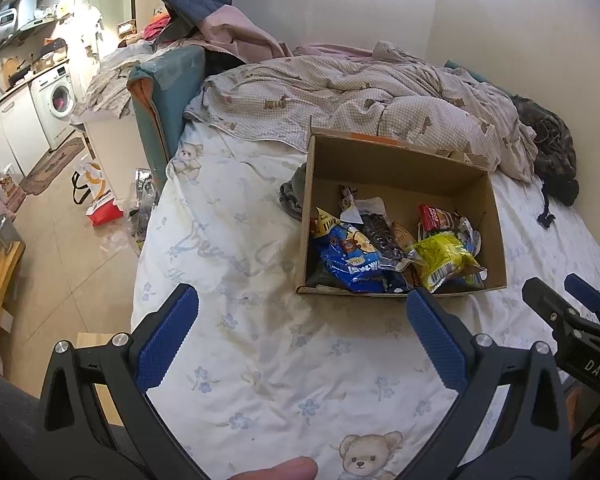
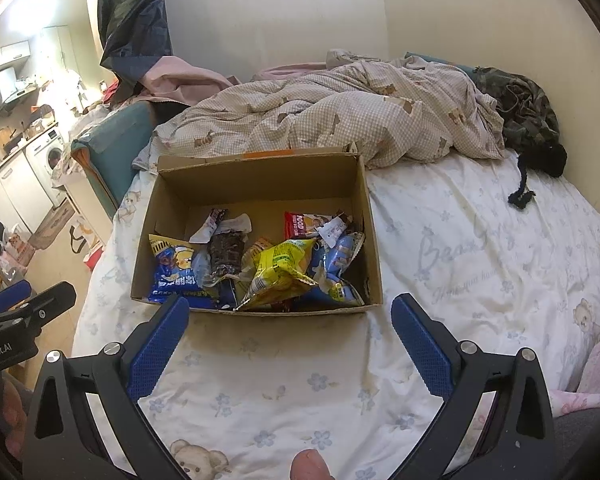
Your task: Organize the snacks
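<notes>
Fingertip (image 2: 308, 465) cut off, snacks (image 2: 259, 264) overlapping in box (image 2: 255, 178)

Bed (image 2: 480, 280) with white floral bear-print sheet fills frame; open cardboard box (image 2: 259, 184) at centre, checked duvet (image 2: 340, 120) bunched behind, dark camouflage garment (image 2: 520, 116) upper right.

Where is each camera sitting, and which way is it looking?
Left wrist: rides the left hand-held gripper, facing the open brown cardboard box ahead to its right; a fingertip and the right hand-held gripper show.
Right wrist: rides the right hand-held gripper, facing the box straight on; a fingertip shows.
Shared: box, yellow snack bag, white floral bedsheet.
</notes>
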Available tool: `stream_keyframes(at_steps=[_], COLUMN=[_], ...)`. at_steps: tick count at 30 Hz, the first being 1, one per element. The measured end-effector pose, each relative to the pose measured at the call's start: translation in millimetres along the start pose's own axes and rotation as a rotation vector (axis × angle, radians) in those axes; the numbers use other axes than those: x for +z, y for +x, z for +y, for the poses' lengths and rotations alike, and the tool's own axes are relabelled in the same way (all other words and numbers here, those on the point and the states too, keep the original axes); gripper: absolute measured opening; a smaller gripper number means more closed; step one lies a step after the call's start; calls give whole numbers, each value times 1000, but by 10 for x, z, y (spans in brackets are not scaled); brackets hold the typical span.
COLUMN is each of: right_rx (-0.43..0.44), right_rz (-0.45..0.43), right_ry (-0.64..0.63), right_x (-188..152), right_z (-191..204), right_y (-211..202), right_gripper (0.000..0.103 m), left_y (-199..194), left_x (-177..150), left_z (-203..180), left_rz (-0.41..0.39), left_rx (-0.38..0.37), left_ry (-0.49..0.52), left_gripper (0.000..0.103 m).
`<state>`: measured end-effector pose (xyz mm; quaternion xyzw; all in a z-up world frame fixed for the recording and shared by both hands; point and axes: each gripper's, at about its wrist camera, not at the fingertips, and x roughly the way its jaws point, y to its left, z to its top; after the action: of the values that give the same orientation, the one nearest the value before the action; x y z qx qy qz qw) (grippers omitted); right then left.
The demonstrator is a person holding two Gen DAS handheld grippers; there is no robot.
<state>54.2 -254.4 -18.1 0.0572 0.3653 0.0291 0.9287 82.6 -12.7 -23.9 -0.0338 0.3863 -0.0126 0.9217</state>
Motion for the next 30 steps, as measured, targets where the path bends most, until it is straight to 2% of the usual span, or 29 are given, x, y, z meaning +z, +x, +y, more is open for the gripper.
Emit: stream_keyframes(at_steps=[30], right_rx=[0], right_rz=[1], right_ry=[20], right_x=[4], right_z=[-49], right_y=[-4], right_gripper=[103], left_y=[8], left_x=[12], left_z=[34], left_rz=[6], left_rx=[9], left_ry=[-3], left_gripper=[103])
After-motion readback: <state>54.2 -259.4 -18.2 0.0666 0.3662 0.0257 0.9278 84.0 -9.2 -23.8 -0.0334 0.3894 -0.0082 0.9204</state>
